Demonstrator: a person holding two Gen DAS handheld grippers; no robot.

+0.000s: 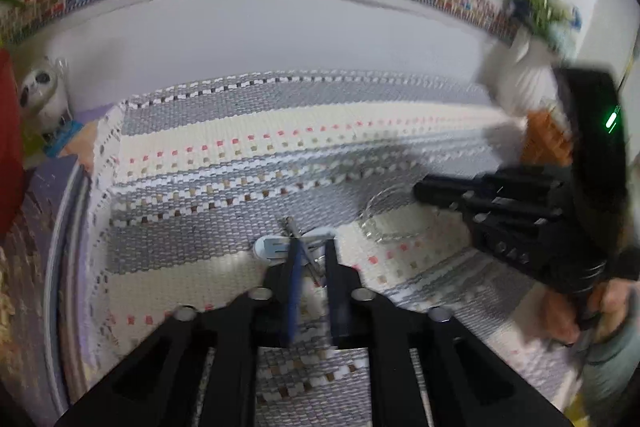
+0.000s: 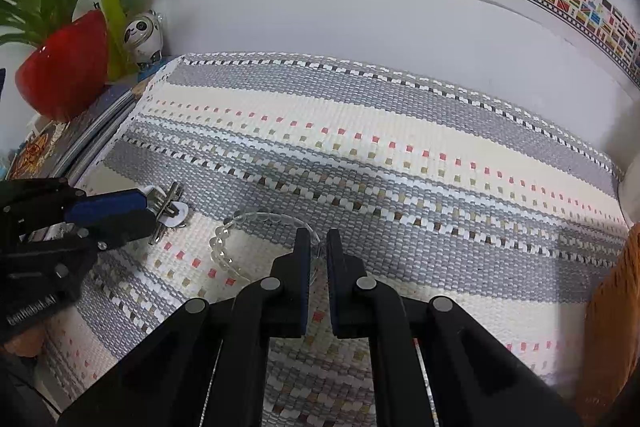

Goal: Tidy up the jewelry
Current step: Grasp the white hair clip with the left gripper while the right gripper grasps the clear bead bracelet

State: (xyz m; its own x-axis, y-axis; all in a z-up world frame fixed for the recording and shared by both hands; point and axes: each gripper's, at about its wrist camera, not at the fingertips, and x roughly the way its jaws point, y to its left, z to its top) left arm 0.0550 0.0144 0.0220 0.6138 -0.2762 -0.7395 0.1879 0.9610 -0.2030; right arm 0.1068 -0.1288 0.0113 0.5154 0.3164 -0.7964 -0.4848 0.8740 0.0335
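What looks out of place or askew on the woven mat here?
Nothing damaged or spilled. The clear bead bracelet lies loose on the woven mat, and the left tongs grip a metal hair clip that sits crooked between the fingers.

Bright, even indoor light. Soft shadows on the woven mat (image 2: 400,147). Heavy motion blur across the left wrist view, worst at the right edge; sharp in the right. Strong fisheye bending, dark corners.
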